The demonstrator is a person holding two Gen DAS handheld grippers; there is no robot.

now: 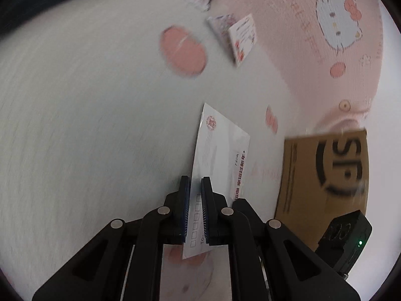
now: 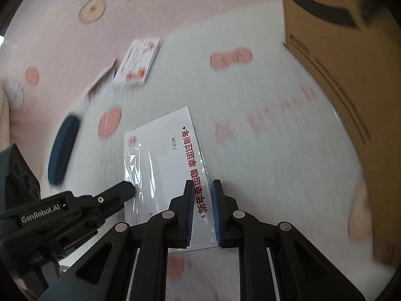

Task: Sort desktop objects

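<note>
Where right wrist looks — dark case [image 2: 63,150].

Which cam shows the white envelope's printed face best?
Right wrist. There the envelope lies nearly face-on, with the red text strip and "FROM" readable and the left gripper at its edge. The left wrist view shows the envelope steeply foreshortened between that gripper's fingers, print partly hidden.
</note>
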